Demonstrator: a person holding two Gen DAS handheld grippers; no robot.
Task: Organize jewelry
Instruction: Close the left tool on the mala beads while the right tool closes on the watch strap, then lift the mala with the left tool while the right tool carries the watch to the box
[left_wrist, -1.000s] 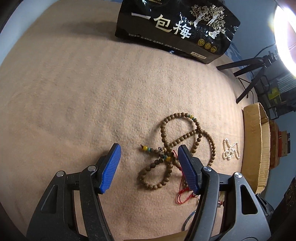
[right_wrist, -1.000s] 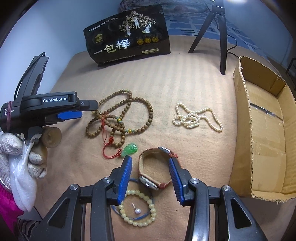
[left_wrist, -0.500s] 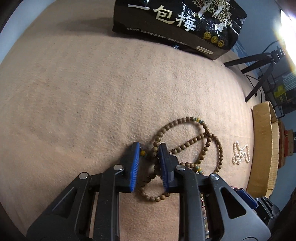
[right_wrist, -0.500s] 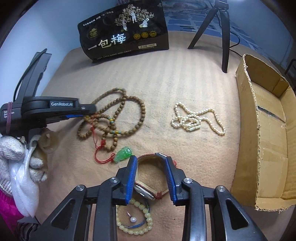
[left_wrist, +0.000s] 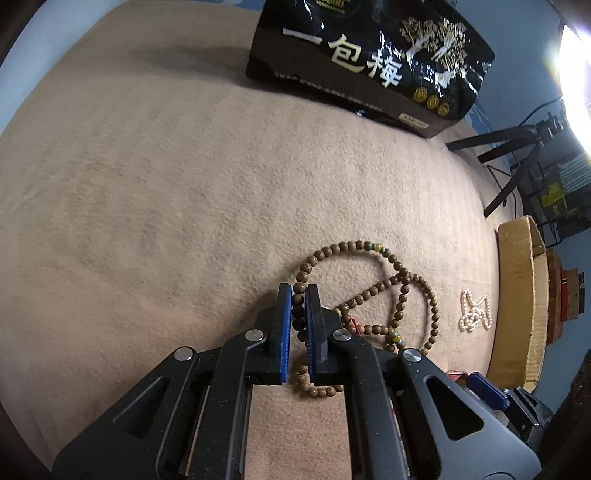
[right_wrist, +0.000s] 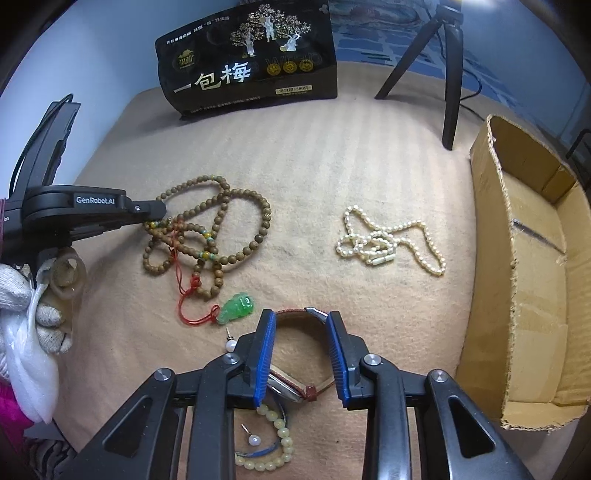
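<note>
The left gripper (left_wrist: 298, 319) is pinching a strand of the long brown wooden bead necklace (left_wrist: 397, 291) between its blue pads, the jaws nearly together with beads showing in the gap. The rest of that necklace is lying looped on the tan felt mat (left_wrist: 166, 203), tangled with a red cord carrying a green jade pendant (right_wrist: 236, 313). The right gripper (right_wrist: 301, 356) is straddling the brown leather strap watch (right_wrist: 295, 384), jaws partly closed around the band; whether the pads are touching it, I cannot tell.

Judging the risk: lifting the necklace by one strand could be dragging the red cord and pendant along, since they are lying across the loops, and a thin pinch on round beads may be slipping. The watch band, being a springy hoop, could be popping out sideways.

Only the right wrist view is showing the pendant, the watch, the pale yellow bead bracelet (right_wrist: 275, 458) nearer the camera than the watch, two pearl stud earrings and the open interior of the cardboard box (right_wrist: 532, 288). The left view alone is showing the beads seated between the left pads. The white pearl necklace (right_wrist: 388, 240) is lying between the wooden necklace and the box.
</note>
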